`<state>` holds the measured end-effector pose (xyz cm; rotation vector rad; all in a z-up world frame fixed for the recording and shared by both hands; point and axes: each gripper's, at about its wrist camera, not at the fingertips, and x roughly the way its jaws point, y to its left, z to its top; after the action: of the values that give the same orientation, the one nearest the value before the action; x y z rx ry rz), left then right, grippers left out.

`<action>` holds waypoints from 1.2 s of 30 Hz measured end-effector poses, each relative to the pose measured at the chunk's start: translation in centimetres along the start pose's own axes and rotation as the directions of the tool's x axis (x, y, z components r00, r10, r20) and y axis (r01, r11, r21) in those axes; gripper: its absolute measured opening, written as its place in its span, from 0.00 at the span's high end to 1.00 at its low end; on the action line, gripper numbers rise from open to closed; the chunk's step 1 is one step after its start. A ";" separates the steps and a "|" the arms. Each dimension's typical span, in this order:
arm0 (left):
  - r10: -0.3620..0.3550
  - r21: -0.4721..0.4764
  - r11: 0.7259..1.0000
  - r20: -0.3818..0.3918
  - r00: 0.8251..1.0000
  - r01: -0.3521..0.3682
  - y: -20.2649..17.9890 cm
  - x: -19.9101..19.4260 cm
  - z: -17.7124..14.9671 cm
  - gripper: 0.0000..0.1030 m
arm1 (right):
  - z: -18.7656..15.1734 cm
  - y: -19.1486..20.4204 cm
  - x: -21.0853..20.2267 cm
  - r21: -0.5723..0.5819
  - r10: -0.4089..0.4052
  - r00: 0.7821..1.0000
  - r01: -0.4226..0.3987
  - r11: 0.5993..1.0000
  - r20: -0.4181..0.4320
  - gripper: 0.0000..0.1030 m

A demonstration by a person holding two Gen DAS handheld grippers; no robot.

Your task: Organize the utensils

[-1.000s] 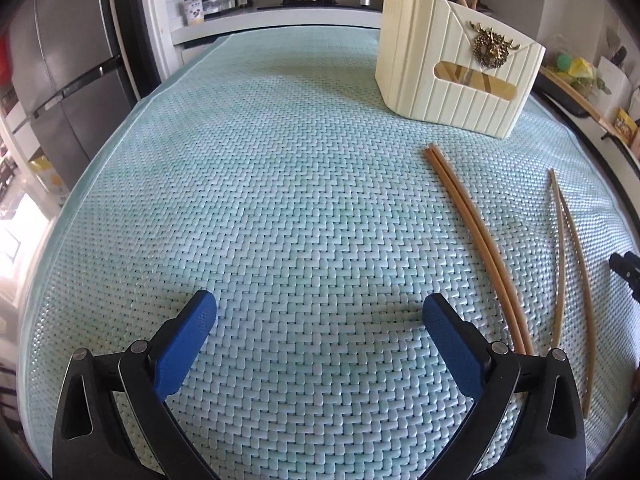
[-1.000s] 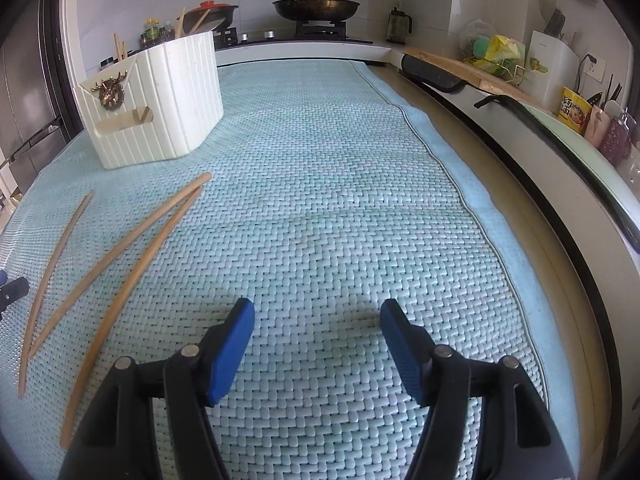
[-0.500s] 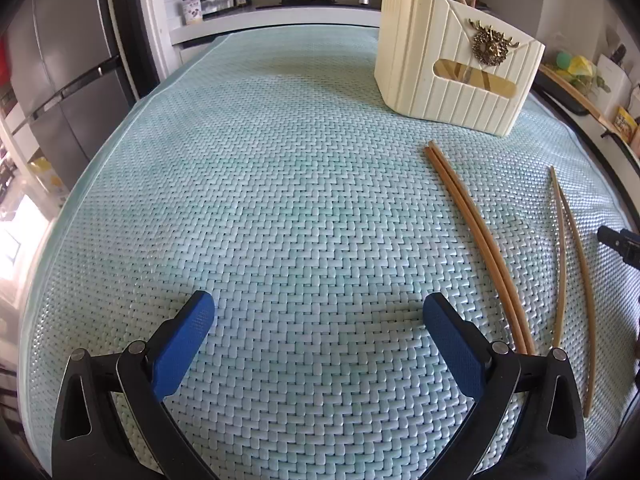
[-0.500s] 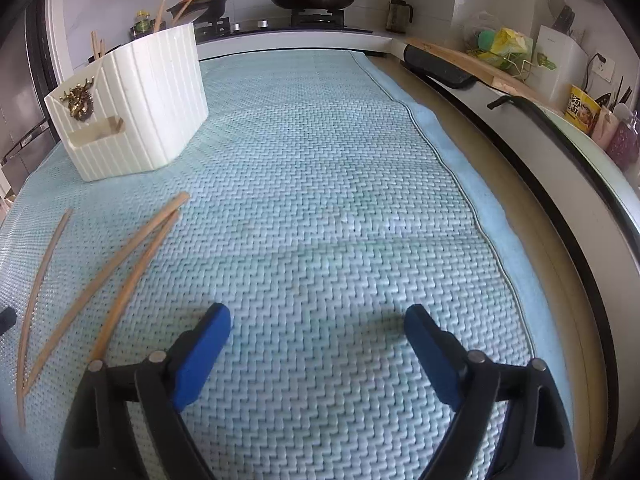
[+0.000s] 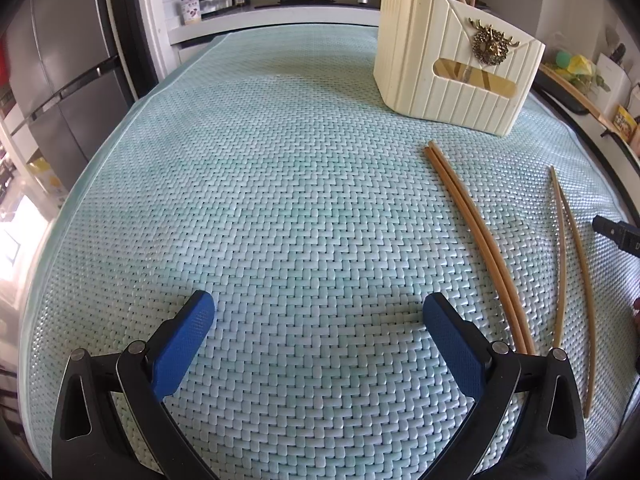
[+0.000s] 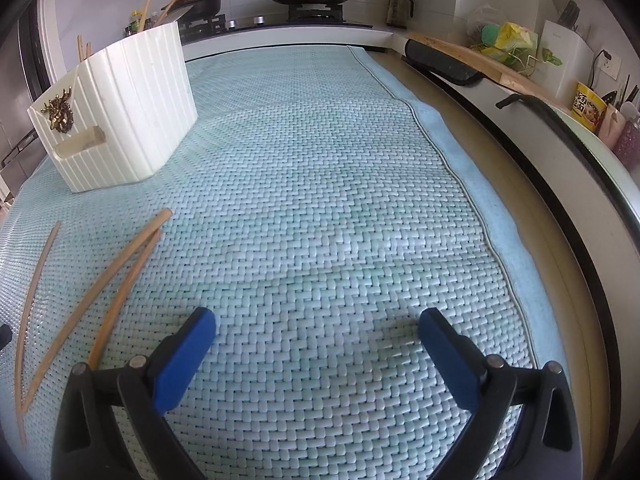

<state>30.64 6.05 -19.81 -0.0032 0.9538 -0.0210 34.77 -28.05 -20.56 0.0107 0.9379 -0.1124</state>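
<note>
Left tool point(image 5: 319, 322) and right tool point(image 6: 317, 326), both spread wide and holding nothing, hover over the woven mat point(image 5: 280, 200) on the worktop. Two chopstick pairs point(image 5: 480, 244) point(image 5: 568, 264) lie flat on the mat near the ribbed cream utensil holder point(image 5: 452, 76), apart from it.

Chinese characters, not clearly legible, on yellow noodle cup point(image 6: 585, 101).
</note>
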 end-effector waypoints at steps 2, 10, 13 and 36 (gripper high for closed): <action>-0.002 0.002 1.000 0.000 1.000 0.002 0.2 0.1 0.2 0.00 | 0.0 0.0 0.0 0.000 0.000 1.000 0.000 1.000 0.000 0.00; -0.002 0.001 1.000 0.001 1.000 0.002 0.2 0.1 0.2 0.00 | 0.0 0.0 0.0 -0.001 0.001 1.000 -0.001 1.000 0.001 0.00; -0.002 0.002 1.000 0.001 1.000 0.002 0.2 0.1 0.2 0.00 | 0.0 0.0 0.0 -0.001 0.001 1.000 -0.001 1.000 0.001 0.00; -0.003 0.002 1.000 0.002 1.000 0.003 0.1 0.1 0.2 0.00 | 0.0 0.0 0.0 -0.001 0.002 1.000 -0.002 1.000 0.002 0.00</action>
<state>30.80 6.19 -19.77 -0.0027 0.9514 -0.0242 34.77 -28.06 -20.55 0.0101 0.9363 -0.1103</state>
